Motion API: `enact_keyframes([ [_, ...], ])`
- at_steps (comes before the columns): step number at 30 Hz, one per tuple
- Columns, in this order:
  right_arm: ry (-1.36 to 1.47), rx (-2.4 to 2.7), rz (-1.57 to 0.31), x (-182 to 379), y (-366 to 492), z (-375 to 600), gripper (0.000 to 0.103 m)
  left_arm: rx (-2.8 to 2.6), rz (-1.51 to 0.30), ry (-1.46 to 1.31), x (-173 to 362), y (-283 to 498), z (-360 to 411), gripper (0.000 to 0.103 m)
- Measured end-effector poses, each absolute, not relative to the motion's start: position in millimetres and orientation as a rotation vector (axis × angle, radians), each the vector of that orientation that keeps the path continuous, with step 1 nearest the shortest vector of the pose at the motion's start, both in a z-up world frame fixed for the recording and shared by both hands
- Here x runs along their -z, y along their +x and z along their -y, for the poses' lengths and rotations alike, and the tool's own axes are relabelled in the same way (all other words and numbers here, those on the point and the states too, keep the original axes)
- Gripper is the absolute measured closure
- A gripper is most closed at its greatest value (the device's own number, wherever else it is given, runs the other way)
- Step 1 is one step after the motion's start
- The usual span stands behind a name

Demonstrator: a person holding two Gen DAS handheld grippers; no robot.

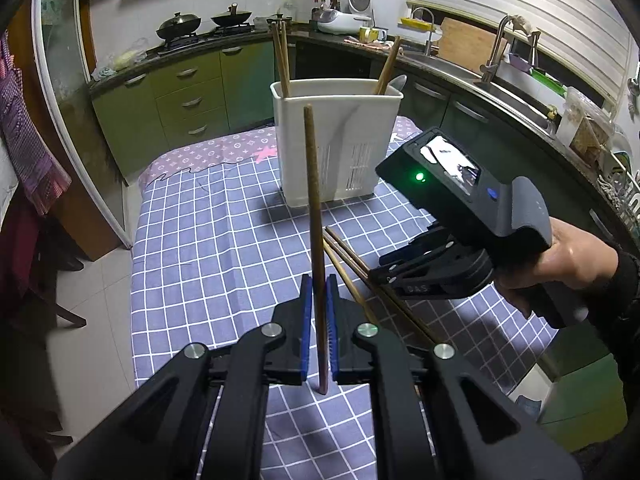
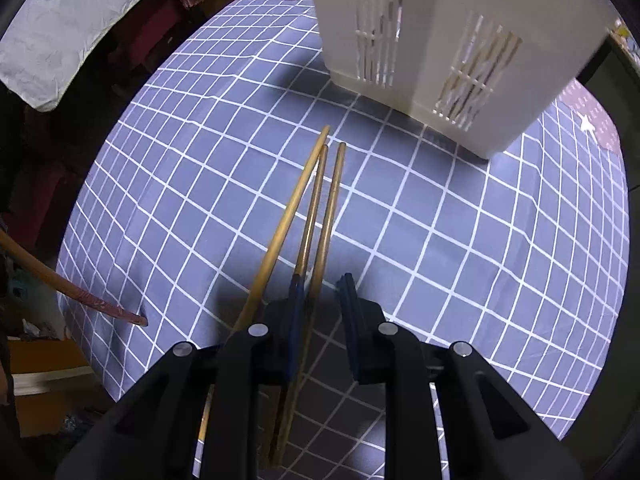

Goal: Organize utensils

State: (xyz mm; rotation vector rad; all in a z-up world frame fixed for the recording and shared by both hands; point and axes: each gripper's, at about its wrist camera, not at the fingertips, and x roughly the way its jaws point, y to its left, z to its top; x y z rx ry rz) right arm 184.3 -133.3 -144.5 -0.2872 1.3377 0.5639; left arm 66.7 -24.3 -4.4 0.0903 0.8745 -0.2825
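You're in a home kitchen: woks [image 1: 178,24] on the stove, green cabinets [image 1: 188,92], steel sink [image 1: 444,62], rice cooker [image 1: 340,22].

Both wrist views over checked tablecloth [image 1: 208,240]

A white slotted holder [image 1: 336,148] stands on a slate-blue cloth [image 1: 224,240] gridded in white, beside a mauve patterned cloth [image 1: 224,148], tan chopsticks [image 2: 316,216], a dark brown chopstick [image 1: 314,208], black grippers with blue pads [image 1: 306,320], and green cabinets [image 1: 188,92].
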Motion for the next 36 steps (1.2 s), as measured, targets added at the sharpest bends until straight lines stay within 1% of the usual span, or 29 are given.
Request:
enact_keyframes([
  [10,-0.334,-0.545,-1.359,147,184,124,0.083,0.274,-0.873,0.088,4,67,22,0.096],
  [13,-0.388,-0.534,-1.345,149,183,110,0.081,0.268,-0.871,0.092,5,65,21,0.096],
  [14,-0.396,-0.534,-1.342,149,182,107,0.084,0.266,-0.869,0.095,5,64,21,0.096],
  [18,-0.396,-0.544,-1.355,149,183,104,0.090,0.267,-0.874,0.098,6,63,19,0.096],
  [19,-0.387,-0.542,-1.357,148,184,105,0.094,0.270,-0.883,0.095,7,64,19,0.096],
  [22,-0.346,-0.552,-1.350,146,184,111,0.096,0.283,-0.918,0.080,15,66,18,0.096],
  [31,-0.245,-0.569,-1.231,98,168,152,0.096,0.289,-0.948,0.086,22,75,19,0.096],
  [36,-0.124,-0.586,-1.125,63,153,183,0.096,0.269,-1.002,0.092,31,93,21,0.096],
])
